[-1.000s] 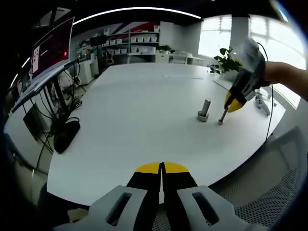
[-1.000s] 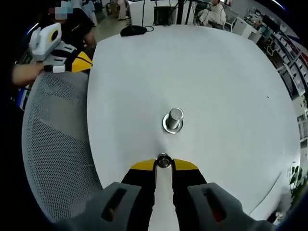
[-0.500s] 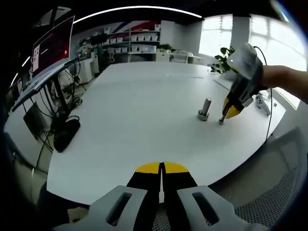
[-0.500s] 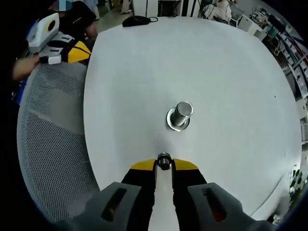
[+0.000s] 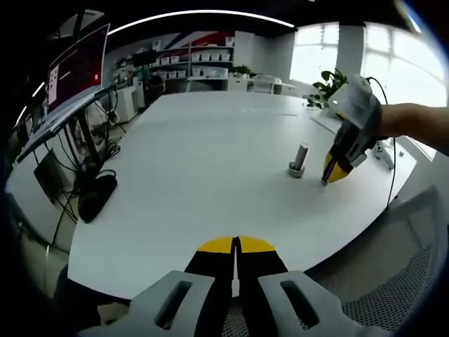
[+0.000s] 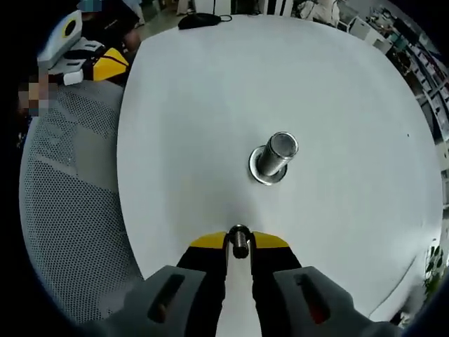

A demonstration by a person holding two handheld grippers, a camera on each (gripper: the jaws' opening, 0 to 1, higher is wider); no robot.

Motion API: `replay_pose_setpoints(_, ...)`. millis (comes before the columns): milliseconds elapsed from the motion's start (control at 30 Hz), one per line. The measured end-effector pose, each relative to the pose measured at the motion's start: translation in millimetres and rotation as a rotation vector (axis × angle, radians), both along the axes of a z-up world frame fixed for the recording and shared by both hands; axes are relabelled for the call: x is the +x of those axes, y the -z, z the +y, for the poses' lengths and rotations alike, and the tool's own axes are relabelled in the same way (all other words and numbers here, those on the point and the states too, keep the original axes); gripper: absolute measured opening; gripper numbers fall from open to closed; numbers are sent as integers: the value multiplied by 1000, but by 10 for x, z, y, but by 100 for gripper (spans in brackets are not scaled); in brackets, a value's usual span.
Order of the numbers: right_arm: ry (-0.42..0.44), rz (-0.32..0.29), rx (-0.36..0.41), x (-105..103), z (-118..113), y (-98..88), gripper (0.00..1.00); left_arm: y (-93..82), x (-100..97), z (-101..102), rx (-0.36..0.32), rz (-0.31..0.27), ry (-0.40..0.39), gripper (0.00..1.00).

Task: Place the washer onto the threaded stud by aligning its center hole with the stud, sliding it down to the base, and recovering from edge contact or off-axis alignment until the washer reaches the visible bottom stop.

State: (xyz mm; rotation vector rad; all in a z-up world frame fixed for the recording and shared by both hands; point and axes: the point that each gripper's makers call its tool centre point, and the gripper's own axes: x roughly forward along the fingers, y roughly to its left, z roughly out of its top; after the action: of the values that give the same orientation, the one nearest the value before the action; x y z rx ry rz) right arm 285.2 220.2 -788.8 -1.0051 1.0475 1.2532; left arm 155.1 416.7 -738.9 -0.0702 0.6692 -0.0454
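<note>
A metal stud (image 6: 276, 156) stands upright on its round base on the white table (image 6: 210, 91), a little ahead and to the right of my right gripper (image 6: 239, 241). That gripper is shut on a small metal washer (image 6: 239, 239), held on edge between the yellow fingertips above the tabletop. In the left gripper view the stud (image 5: 299, 159) stands at mid-right, with the right gripper (image 5: 327, 178) just to its right, pointing down in a hand. My left gripper (image 5: 236, 245) is shut with nothing in it, near the table's front edge.
A grey mesh chair (image 6: 66, 203) stands against the table's edge, also seen in the left gripper view as a chair (image 5: 393, 281). A black mouse (image 5: 95, 196) and cables lie beside a monitor stand at the left. Shelves and a plant stand beyond the table.
My right gripper has lifted and swung with the washer, so the stud now sits farther up and right in its view. The left gripper has stayed put.
</note>
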Motion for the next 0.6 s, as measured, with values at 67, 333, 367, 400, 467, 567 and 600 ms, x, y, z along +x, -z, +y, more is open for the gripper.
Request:
replay_pose_setpoints(67,-41,-1,5,-1,10,-2,15,2,2,3,-1,-1,-1,0)
replay_pose_setpoints(333,18,14,13,-31,35,43,23,1,4,3,-1,-3,-2,0)
replay_pose_setpoints(367,14,12,10,-28,34,49,19,2,4,4,-1,-3,-3,0)
replay_pose_setpoints(400,11,9,8,-25,32,50,16,-1,2,2,-1,-3,-3,0)
replay_pose_setpoints(467,8,6,3,-24,24,59,16,-4,2,1,-1,-4,-3,0)
replay_pose_setpoints(567,2,11,-7,0,-10,80,16,-10,0,-3,-1,-5,-3,0)
replay_pose_setpoints(600,4,12,-9,9,-23,82,16,-11,0,-3,-1,-6,-3,0)
